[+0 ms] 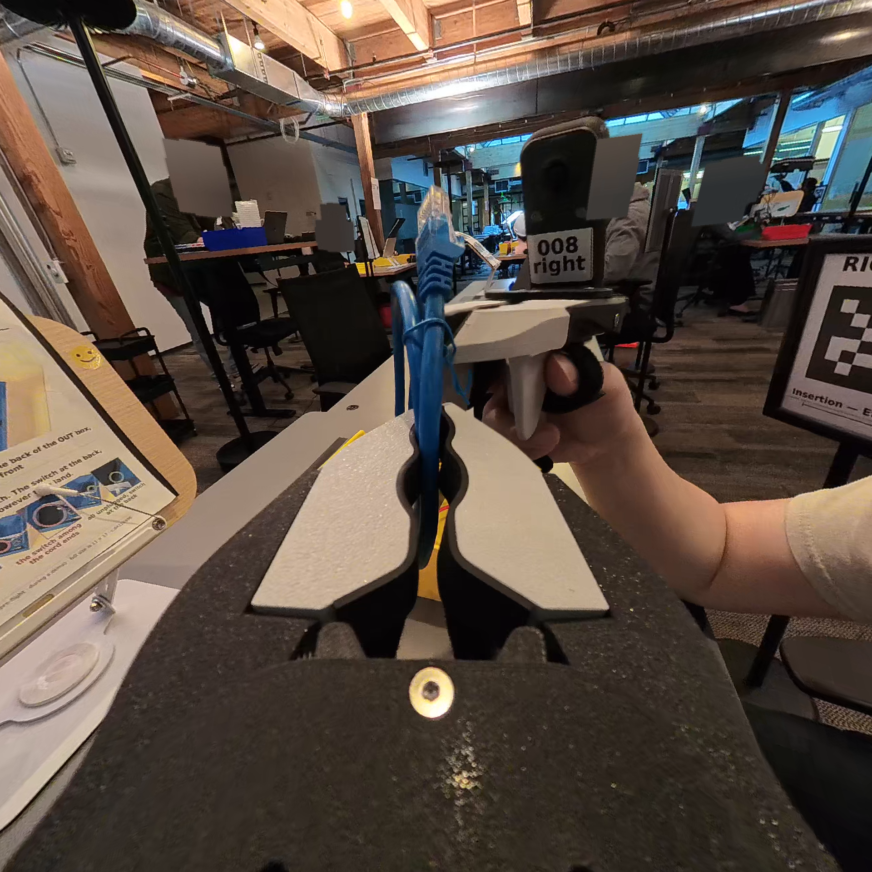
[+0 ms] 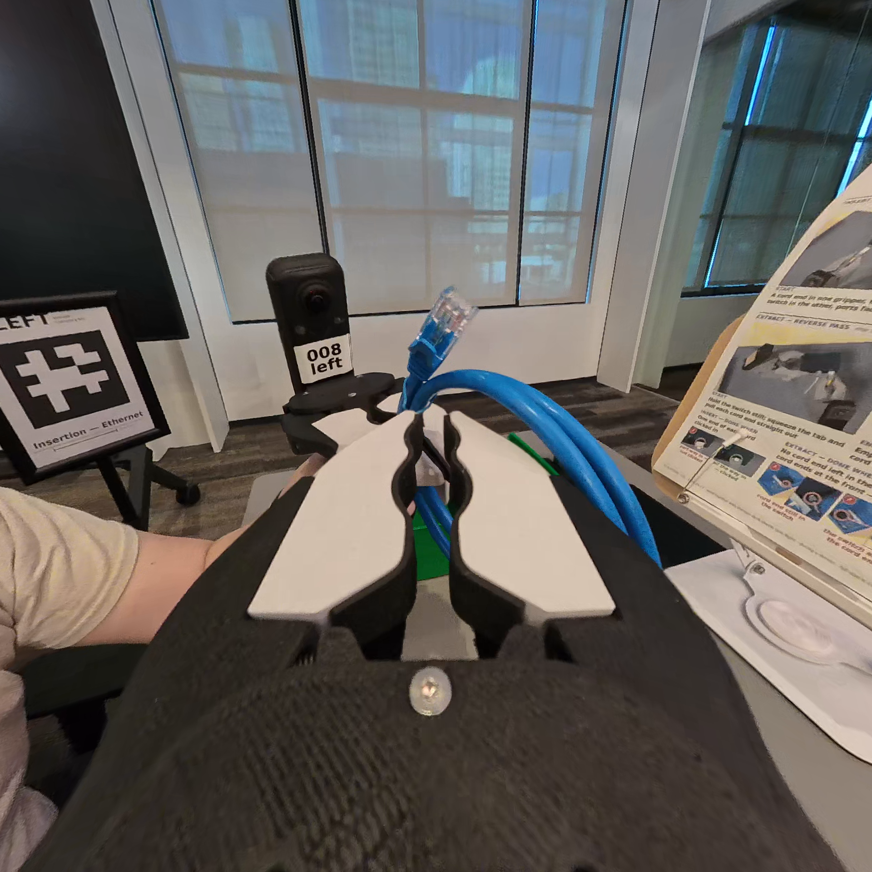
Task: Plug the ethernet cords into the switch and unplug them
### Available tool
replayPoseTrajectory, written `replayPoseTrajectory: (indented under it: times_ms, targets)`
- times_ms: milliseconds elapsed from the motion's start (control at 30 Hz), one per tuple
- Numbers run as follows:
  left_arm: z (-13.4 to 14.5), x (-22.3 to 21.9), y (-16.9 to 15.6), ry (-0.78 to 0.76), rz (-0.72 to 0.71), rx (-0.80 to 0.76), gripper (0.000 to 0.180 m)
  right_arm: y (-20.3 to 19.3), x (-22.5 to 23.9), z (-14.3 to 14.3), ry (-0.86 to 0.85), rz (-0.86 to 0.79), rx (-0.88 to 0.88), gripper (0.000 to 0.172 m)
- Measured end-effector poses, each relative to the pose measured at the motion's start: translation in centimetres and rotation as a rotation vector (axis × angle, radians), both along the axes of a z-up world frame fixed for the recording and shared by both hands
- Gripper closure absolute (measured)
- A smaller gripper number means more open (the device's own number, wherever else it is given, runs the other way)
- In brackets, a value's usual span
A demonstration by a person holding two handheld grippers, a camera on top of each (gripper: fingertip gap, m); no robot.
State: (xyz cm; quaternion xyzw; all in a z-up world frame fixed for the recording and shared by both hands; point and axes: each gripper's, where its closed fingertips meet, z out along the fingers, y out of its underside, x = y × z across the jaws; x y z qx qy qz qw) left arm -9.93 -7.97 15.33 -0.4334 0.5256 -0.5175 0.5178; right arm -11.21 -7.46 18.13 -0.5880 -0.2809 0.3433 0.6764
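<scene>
Cord position: the blue cord (image 1: 427,377) was seen at the centre of the left wrist view, rising upright from the fingertips toward the upper middle of the frame, its clear plug (image 1: 436,207) uppermost.
Long axis: the cord's end ran roughly vertical; in the right wrist view it leaned slightly rightward, with the plug (image 2: 448,314) above centre and the coiled loops (image 2: 580,453) arching to the right and down.
Left gripper (image 1: 430,424): it was clamped on the blue cord, the cord being pinched in the narrow slot between the two white fingers (image 1: 349,509), a little below a thin blue tie (image 1: 424,330).
Right gripper (image 2: 431,424): its fingers (image 2: 349,509) were parted slightly, a narrow gap being left between them; nothing was seen pressed by them. The cord and the left gripper's tips lay just beyond its fingertips.
Nearer hand: the left gripper was judged the one in charge of the cord; the right gripper was level with the tie in the left wrist view, just right of the cord.
Switch: no switch could be made out in either view.
Coming move: a re-grip nearer the plug was judged likely, along the upright axis.
</scene>
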Motion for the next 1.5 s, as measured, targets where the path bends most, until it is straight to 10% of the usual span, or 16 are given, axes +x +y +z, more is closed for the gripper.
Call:
replayPoseTrajectory:
  times_ms: [1300,1500]
  targets:
    - [-1.4,1.1,-0.6,0.065,0.027,0.115,0.179,-1.1,1.3,-1.8,-0.055,0.11,-0.247,0.169]
    - [-1.4,1.0,1.1,0.048,0.057,0.017,0.179,-0.7,2.6,0.6,-0.189,-0.176,0.106,0.168]
